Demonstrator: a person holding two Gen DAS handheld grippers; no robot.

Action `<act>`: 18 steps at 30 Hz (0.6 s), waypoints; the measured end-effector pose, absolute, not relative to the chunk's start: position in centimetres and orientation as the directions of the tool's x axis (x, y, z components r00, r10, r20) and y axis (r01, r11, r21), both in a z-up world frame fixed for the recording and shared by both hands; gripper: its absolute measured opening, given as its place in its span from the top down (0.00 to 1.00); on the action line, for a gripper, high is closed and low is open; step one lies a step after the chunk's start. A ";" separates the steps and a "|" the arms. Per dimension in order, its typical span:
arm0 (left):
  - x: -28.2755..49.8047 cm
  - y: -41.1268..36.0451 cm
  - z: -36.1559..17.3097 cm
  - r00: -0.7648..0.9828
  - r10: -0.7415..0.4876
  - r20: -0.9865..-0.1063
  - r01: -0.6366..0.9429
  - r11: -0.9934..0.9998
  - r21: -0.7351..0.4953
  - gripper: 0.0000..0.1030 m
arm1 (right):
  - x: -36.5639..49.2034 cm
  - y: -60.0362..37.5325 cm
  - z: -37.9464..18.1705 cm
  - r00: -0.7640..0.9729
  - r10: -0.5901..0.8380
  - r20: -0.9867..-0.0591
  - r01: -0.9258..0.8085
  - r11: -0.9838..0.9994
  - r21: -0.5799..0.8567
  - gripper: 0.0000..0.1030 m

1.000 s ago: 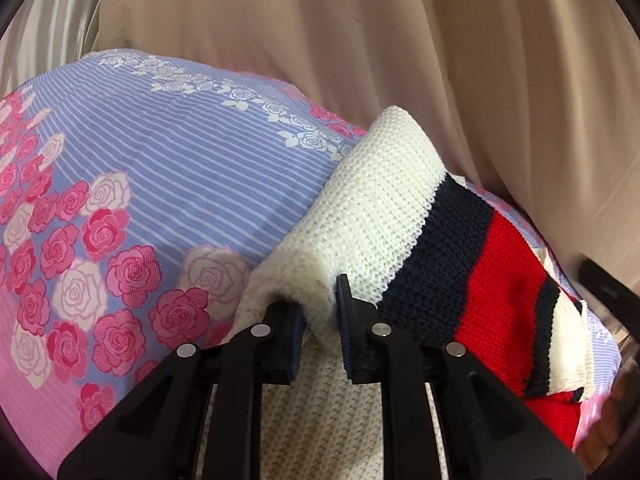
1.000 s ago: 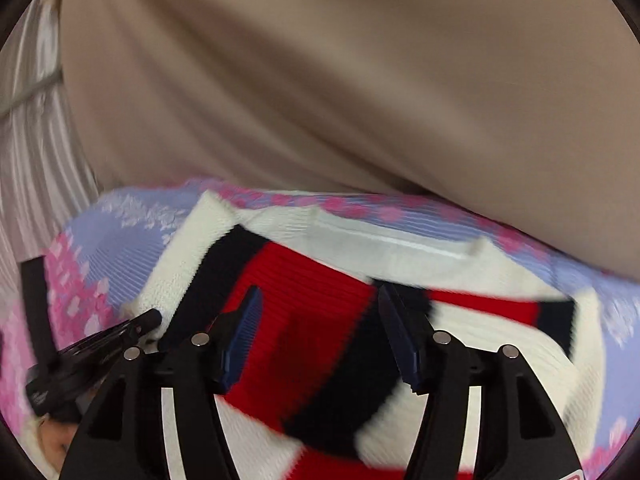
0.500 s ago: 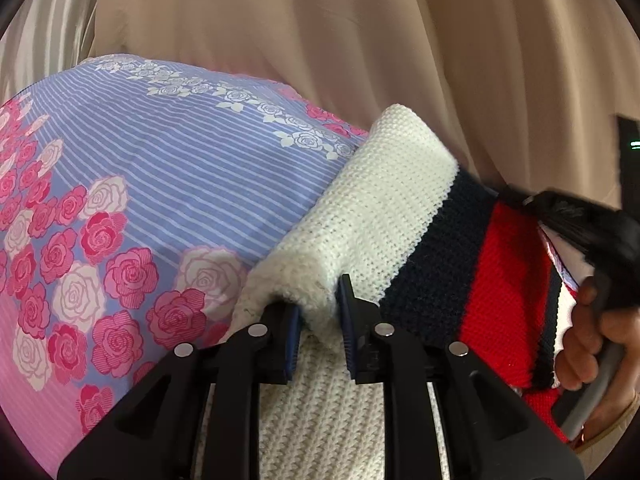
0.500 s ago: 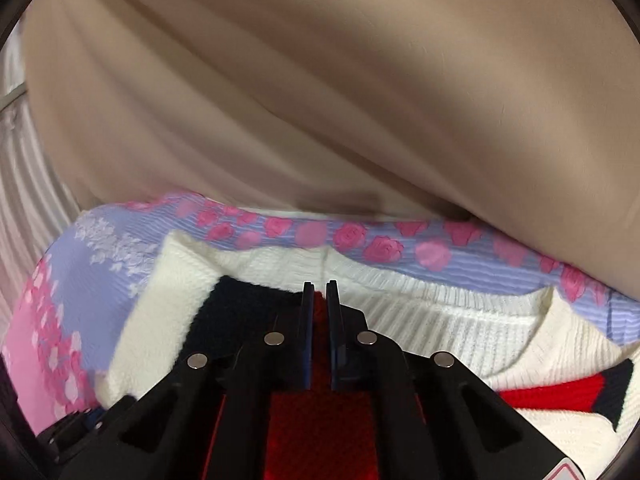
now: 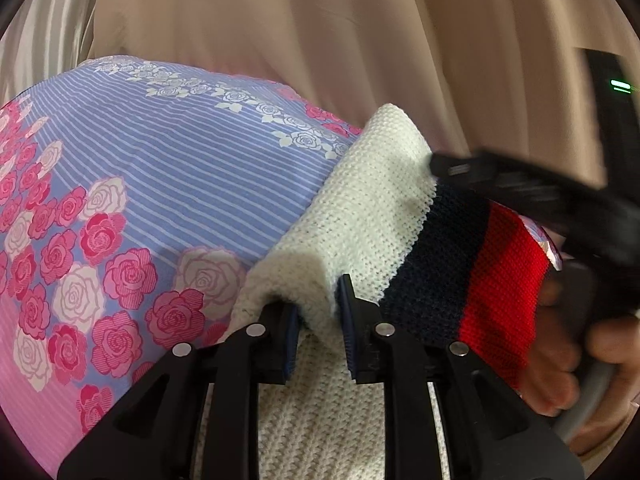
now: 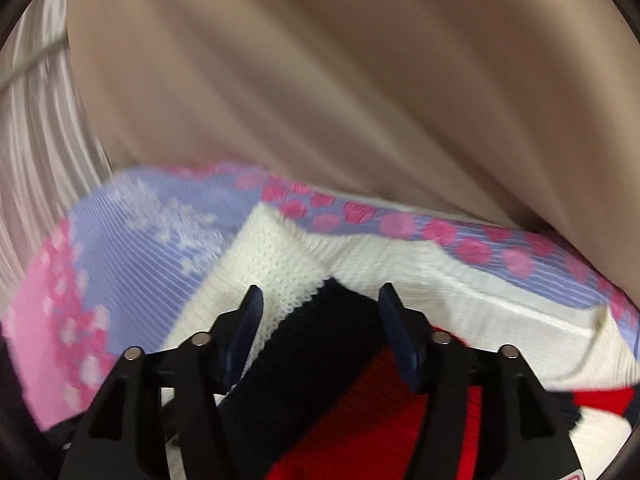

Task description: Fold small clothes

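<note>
A small knit sweater [image 5: 384, 208], cream with navy and red stripes, lies on a bed sheet with pink roses [image 5: 140, 184]. My left gripper [image 5: 318, 312] is shut on a raised fold of the cream knit. In the right wrist view the sweater [image 6: 280, 264] lies folded on the sheet [image 6: 132, 232]. My right gripper [image 6: 320, 300] is open, its jaws wide apart over the navy stripe [image 6: 320, 344]. The right gripper body [image 5: 552, 200] and the hand holding it show blurred at the right of the left wrist view.
A beige curtain [image 6: 340, 100] hangs close behind the bed and fills the top of both views [image 5: 320, 32]. A pale ribbed surface [image 6: 36, 128] stands at the far left. The sheet extends to the left of the sweater.
My right gripper, shut half a second ago, has opened and shifted left over the navy stripe. My left gripper keeps its hold on the cream fold.
</note>
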State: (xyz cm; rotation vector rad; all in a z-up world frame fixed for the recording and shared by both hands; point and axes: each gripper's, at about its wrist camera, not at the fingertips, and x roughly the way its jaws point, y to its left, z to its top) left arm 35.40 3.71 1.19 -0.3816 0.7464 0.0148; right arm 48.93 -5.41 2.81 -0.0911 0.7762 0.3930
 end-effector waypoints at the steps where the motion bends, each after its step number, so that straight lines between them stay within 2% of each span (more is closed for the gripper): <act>1: 35.4 3.7 1.2 0.737 -0.121 -0.665 -0.148 0.931 -0.333 0.82 | 49.2 -5.7 2.4 0.642 0.294 -0.708 -0.377 0.925 0.042 0.48; 2: 35.4 3.7 1.2 0.737 -0.120 -0.665 -0.148 0.932 -0.332 0.82 | 49.7 -5.1 2.1 0.646 0.285 -0.709 -0.383 0.923 0.022 0.72; 3: 35.4 3.7 1.2 0.737 -0.120 -0.665 -0.147 0.932 -0.331 0.82 | 50.4 -4.7 2.0 0.641 0.285 -0.713 -0.386 0.922 0.021 0.85; 4: 35.4 3.6 1.2 0.737 -0.118 -0.665 -0.148 0.933 -0.329 0.82 | 51.0 -4.4 2.2 0.641 0.271 -0.718 -0.370 0.929 0.019 0.92; 9: 35.4 3.4 1.2 0.736 -0.113 -0.667 -0.142 0.938 -0.316 0.81 | 53.7 -2.5 0.7 0.625 0.166 -0.763 -0.334 0.940 -0.069 0.94; 11: 35.4 3.4 1.2 0.737 -0.116 -0.666 -0.141 0.937 -0.319 0.81 | 53.7 -2.9 1.3 0.628 0.165 -0.761 -0.313 0.948 -0.052 0.93; 16: 35.3 3.8 1.0 0.739 -0.132 -0.661 -0.139 0.930 -0.341 0.81 | 47.5 -9.1 5.5 0.716 0.285 -0.637 -0.292 0.951 0.096 0.91; 18: 35.3 3.8 1.0 0.738 -0.128 -0.662 -0.139 0.932 -0.335 0.81 | 43.8 -13.5 5.6 0.732 0.294 -0.615 -0.278 0.953 0.125 0.91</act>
